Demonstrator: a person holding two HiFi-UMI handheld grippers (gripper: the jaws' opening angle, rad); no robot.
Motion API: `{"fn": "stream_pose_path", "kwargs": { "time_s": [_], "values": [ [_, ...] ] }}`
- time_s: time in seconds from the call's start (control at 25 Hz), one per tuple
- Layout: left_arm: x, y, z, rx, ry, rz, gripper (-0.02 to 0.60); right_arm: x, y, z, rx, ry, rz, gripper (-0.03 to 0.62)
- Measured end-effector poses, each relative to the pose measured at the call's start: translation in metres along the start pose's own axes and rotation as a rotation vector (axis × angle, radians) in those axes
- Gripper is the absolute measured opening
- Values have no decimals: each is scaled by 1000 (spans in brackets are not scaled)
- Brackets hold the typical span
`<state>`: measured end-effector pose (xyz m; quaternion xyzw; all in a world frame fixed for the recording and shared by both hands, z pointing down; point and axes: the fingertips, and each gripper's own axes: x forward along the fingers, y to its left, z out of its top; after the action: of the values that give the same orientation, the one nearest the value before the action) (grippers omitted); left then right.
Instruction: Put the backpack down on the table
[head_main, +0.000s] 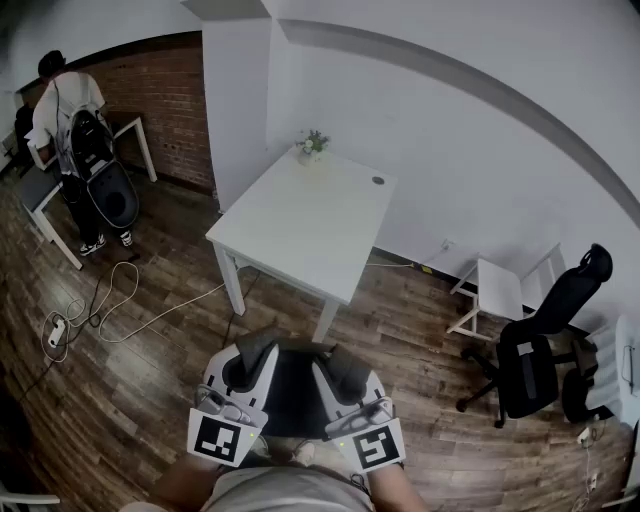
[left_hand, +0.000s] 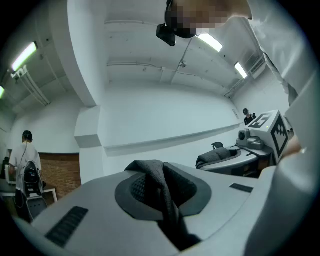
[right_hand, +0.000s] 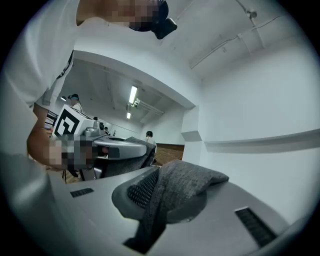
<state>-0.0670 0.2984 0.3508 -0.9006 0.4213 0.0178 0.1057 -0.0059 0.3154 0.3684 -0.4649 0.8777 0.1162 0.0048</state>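
In the head view I hold the dark backpack (head_main: 292, 395) close to my body, between both grippers and above the wooden floor. My left gripper (head_main: 250, 366) is shut on one grey fabric strap (left_hand: 159, 181), which runs down through its jaws. The other strap (right_hand: 176, 186) is pinched the same way in my right gripper (head_main: 346, 372). Both grippers point slightly upward, side by side. The white table (head_main: 330, 235) stands ahead of me, a short way beyond the grippers. In the left gripper view the right gripper (left_hand: 235, 152) shows to the right.
A small potted plant (head_main: 312, 145) sits at the table's far corner by the white wall. A black office chair (head_main: 540, 350) and a white chair (head_main: 498, 290) stand to the right. At far left another person (head_main: 75, 130) stands by a desk, with cables (head_main: 95, 310) on the floor.
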Motion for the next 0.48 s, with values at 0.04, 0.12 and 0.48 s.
{"fn": "stream_pose_path", "kwargs": {
  "time_s": [0.04, 0.12, 0.48],
  "values": [
    [1, 0, 1, 1, 1, -1, 46, 0, 0, 2, 5, -4, -2, 57],
    [1, -1, 2, -13, -2, 4, 46, -1, 0, 6, 10, -6, -4, 57],
    [-6, 8, 4, -17, -16, 17, 46, 5, 7, 5, -18, 10, 20, 55]
  ]
}}
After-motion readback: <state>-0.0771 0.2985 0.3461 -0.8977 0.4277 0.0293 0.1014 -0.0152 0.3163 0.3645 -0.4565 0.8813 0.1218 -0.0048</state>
